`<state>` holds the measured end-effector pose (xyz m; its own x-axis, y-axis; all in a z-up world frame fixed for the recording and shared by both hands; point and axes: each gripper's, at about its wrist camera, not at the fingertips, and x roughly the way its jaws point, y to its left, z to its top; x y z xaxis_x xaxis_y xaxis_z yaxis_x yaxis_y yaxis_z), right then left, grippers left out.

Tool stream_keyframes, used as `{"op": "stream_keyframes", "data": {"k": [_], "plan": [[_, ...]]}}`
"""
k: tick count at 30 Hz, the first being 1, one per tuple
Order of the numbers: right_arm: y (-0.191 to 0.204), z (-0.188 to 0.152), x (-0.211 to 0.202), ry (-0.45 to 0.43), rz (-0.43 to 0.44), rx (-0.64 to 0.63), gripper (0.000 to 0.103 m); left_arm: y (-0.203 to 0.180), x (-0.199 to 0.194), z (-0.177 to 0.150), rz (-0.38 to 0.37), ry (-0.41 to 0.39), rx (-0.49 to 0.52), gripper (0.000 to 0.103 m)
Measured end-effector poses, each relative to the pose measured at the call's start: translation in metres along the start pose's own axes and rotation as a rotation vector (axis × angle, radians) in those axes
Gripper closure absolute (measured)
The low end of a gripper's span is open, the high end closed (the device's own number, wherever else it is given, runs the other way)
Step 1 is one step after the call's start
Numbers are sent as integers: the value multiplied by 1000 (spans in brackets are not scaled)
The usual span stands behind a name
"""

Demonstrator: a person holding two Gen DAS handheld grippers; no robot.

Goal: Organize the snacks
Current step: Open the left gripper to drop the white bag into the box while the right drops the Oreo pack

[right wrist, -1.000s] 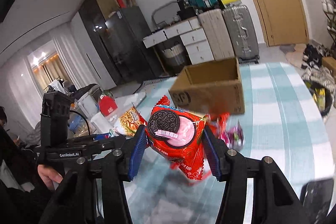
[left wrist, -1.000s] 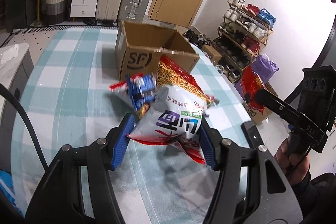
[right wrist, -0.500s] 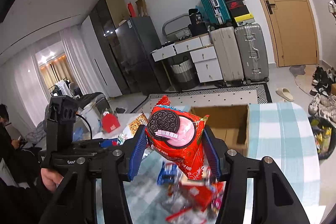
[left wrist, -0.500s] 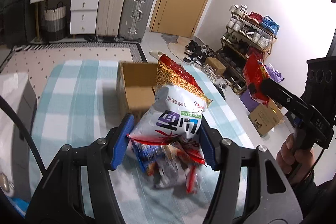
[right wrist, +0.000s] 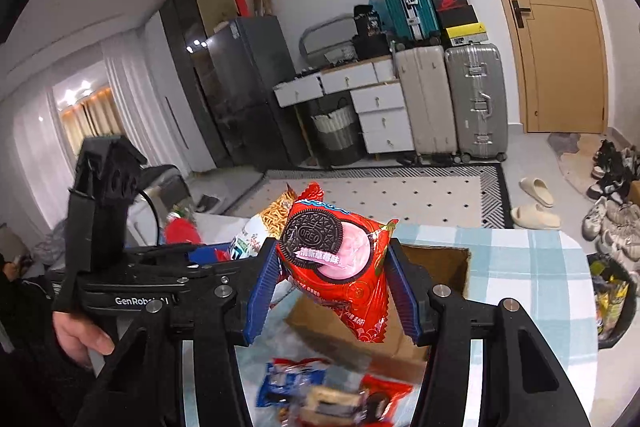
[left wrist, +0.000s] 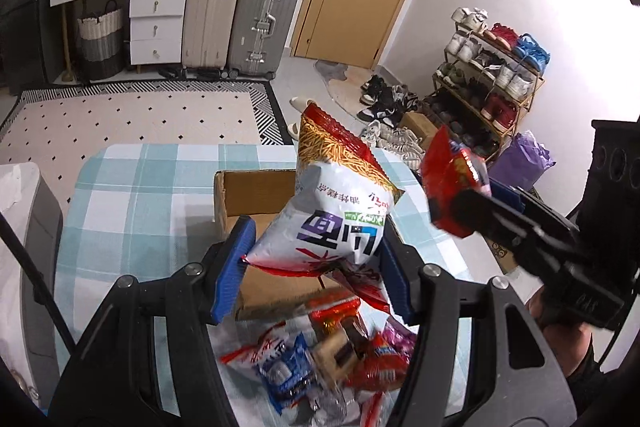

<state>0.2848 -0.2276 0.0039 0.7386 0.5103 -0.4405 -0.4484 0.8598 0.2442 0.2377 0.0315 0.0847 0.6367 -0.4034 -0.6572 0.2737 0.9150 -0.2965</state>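
Two grippers: left gripper, right gripper. One white chip bag, one red Oreo pack, one cardboard box, two upright suitcases, one loose snack heap.

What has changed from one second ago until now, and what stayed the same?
Both grippers rose and advanced over the brown cardboard box; the snack pile slid below them. Unchanged: the left gripper grips the white-and-red chip bag, and the right gripper grips the red Oreo packet.

A checked blue-and-white table carries an open cardboard box and loose snack packets.
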Motion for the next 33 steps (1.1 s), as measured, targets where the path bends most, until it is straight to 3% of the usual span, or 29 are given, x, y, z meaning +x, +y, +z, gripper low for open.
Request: {"op": "stream_keyframes", "data": {"k": [6, 17, 33], "plan": [[-23, -4, 45, 54, -42, 17, 49, 7, 47, 7, 43, 58, -18, 46], [-70, -37, 112, 198, -82, 92, 49, 24, 126, -11, 77, 165, -42, 46], [-98, -66, 146, 274, -98, 142, 46, 38, 158, -19, 79, 203, -75, 46]]}}
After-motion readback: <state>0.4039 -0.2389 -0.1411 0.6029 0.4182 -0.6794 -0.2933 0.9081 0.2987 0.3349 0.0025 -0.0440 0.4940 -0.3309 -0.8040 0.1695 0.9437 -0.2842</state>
